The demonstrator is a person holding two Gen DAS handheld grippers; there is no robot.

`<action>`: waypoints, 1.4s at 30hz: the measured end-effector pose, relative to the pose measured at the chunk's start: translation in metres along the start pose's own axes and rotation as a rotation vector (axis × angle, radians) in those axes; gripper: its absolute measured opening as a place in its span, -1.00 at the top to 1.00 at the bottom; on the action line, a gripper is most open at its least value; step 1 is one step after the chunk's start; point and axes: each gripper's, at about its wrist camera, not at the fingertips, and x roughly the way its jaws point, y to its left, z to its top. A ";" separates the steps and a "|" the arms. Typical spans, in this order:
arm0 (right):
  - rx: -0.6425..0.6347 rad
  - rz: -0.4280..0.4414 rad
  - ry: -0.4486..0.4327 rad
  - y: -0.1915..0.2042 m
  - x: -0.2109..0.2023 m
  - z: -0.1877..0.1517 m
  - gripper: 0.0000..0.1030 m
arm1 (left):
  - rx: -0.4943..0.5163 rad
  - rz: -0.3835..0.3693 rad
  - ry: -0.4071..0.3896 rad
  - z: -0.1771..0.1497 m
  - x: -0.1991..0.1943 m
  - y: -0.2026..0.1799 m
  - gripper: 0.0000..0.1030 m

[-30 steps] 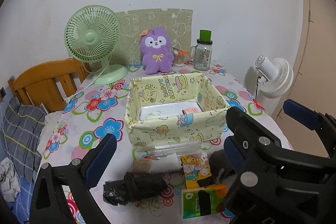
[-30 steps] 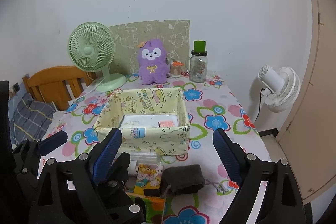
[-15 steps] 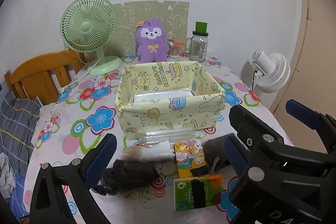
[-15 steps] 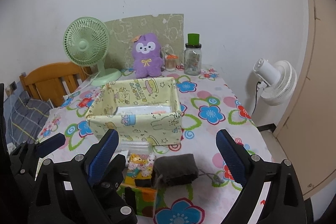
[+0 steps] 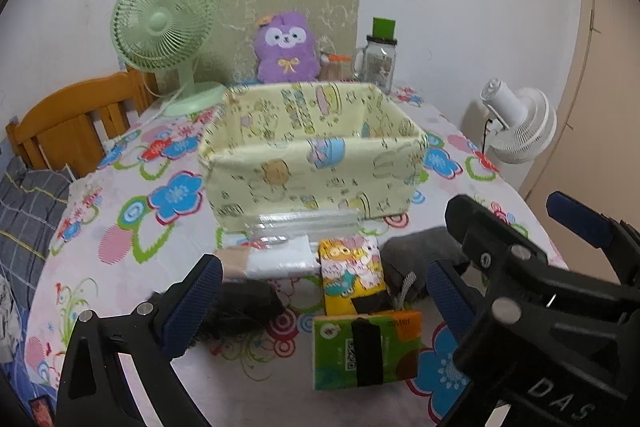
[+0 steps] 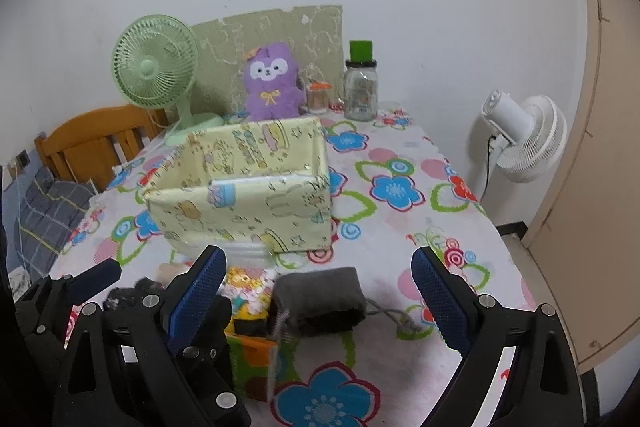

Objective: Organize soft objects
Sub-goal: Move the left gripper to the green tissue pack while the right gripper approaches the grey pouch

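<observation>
A yellow fabric box (image 5: 312, 163) (image 6: 248, 199) stands mid-table. In front of it lie a clear plastic packet (image 5: 304, 223), a white packet (image 5: 276, 261), a black bundle (image 5: 244, 303), a yellow cartoon tissue pack (image 5: 352, 267) (image 6: 248, 287), a green-and-orange tissue pack (image 5: 366, 351) (image 6: 252, 367) and a grey drawstring pouch (image 5: 420, 255) (image 6: 320, 301). My left gripper (image 5: 320, 301) hangs open just above the tissue packs, holding nothing. My right gripper (image 6: 318, 299) is open too, its fingers either side of the grey pouch and above it.
At the table's back stand a green fan (image 5: 164, 23), a purple plush (image 5: 286, 47) against a green board, and a glass jar (image 5: 380, 59) with a green lid. A wooden chair (image 5: 68, 127) is at the left, a white fan (image 6: 520, 139) off the right edge.
Both grippers have come lower and closer to the items in front of the box. The box's inside is now mostly hidden behind its front wall. Both stay open.
</observation>
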 end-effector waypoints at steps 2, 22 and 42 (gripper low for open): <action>0.010 0.003 0.010 -0.004 0.003 -0.003 -0.86 | 0.006 -0.010 0.017 -0.004 0.007 -0.003 -0.99; -0.020 0.019 0.050 -0.016 0.029 -0.029 -0.86 | -0.039 -0.023 0.046 -0.031 0.026 -0.015 -0.99; -0.027 0.013 0.091 -0.019 0.048 -0.043 -0.86 | -0.010 0.028 0.045 -0.051 0.038 -0.027 -0.68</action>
